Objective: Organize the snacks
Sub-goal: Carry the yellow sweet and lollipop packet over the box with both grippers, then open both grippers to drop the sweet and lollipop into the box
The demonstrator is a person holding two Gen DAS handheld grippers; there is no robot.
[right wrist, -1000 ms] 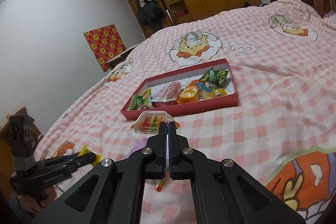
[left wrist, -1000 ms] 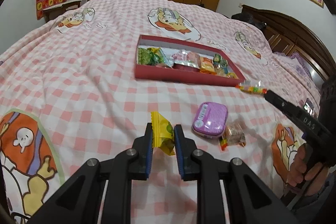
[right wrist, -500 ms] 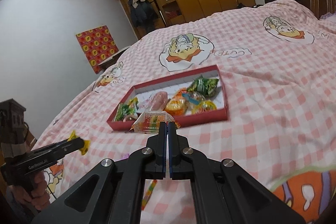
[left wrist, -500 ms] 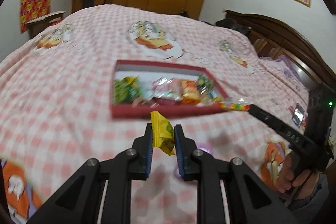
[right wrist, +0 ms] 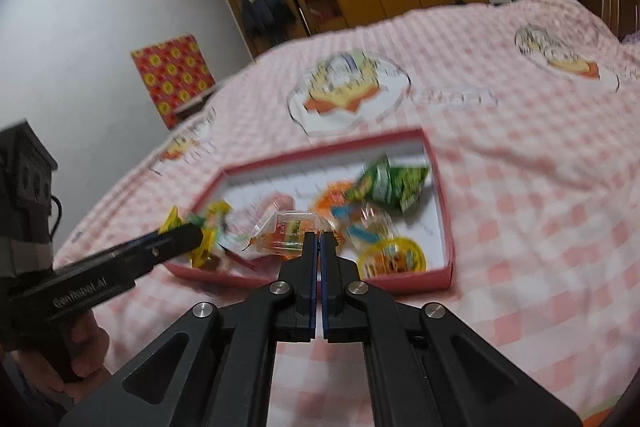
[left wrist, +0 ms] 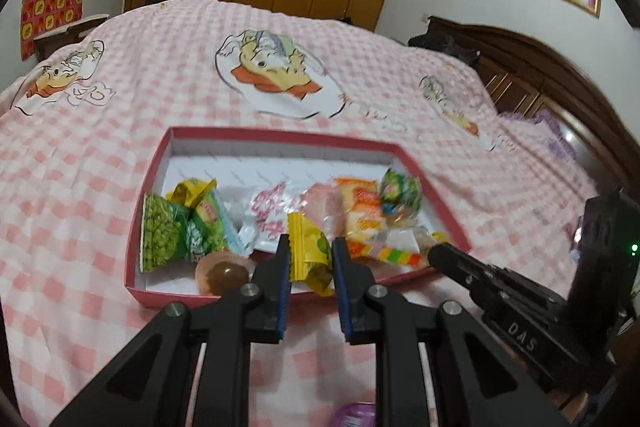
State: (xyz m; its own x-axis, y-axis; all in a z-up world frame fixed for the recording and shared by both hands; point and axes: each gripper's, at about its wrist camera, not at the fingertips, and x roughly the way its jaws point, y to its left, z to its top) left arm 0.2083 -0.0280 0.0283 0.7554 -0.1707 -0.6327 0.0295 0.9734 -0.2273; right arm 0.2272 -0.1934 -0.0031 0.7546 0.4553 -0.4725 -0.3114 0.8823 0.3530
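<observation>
- The left gripper (left wrist: 308,257) is pinching a yellow snack packet (left wrist: 309,254) between its blue pads, the jaws set narrow around it, and is holding it above the near edge of the red tray (left wrist: 280,139).
- The right gripper (right wrist: 317,247) is clamping the edge of a clear candy pack (right wrist: 288,233) with its jaws pressed all but together; the pack is hanging over the near left part of the tray.
- In the left wrist view the right gripper is reaching in from the right, with the striped candy pack sticking out of its tip over the tray's near right corner.
- The tray is lying on the pink checked bed cover (left wrist: 80,187) and is already carrying a green pea packet (left wrist: 162,233), an orange packet (left wrist: 360,203), a pink-printed clear wrapper (left wrist: 272,211) and a round brown jelly cup (left wrist: 224,273).
- A purple tin (left wrist: 352,417) is showing at the near edge of the left wrist view, on the bed, partly hidden by the gripper frame.
- A hand (right wrist: 60,359) is gripping the handle of the left gripper at the left of the right wrist view.
</observation>
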